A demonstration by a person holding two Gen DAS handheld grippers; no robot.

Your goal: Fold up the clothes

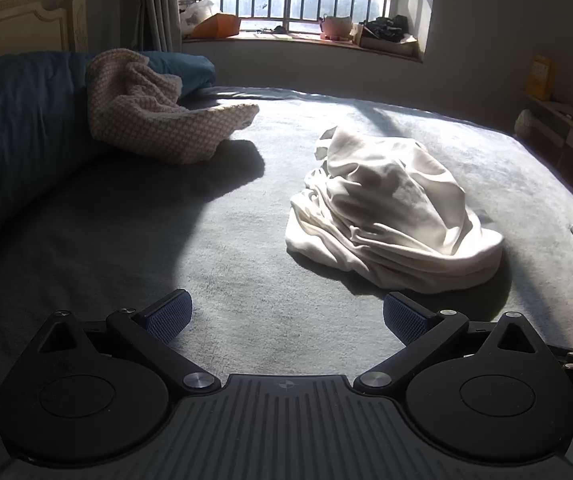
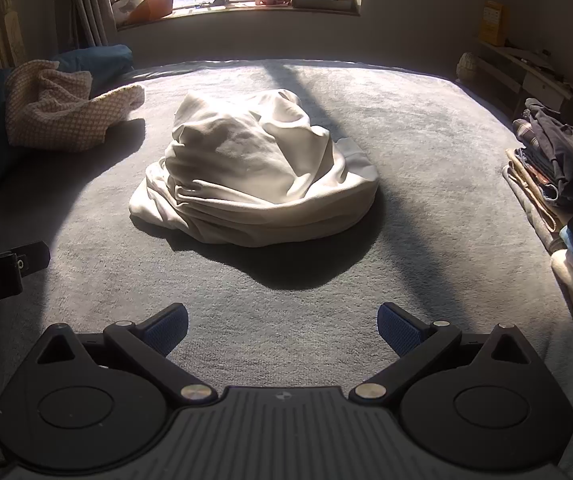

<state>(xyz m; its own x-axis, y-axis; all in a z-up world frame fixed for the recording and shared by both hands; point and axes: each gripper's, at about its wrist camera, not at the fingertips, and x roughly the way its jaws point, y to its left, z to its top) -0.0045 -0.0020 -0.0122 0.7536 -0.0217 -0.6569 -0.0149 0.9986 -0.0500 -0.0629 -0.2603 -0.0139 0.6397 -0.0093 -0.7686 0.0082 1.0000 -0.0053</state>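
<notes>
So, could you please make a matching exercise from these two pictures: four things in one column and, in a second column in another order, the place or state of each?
Things:
1. white garment
2. checked blanket
3. stack of folded clothes
4. left gripper

Places or states:
A. at the right edge of the bed
B. open, holding nothing
C. crumpled in a heap in the middle of the bed, in sunlight
D. draped against the blue bedding on the left

Pairs: 1-C, 2-D, 3-A, 4-B
</notes>
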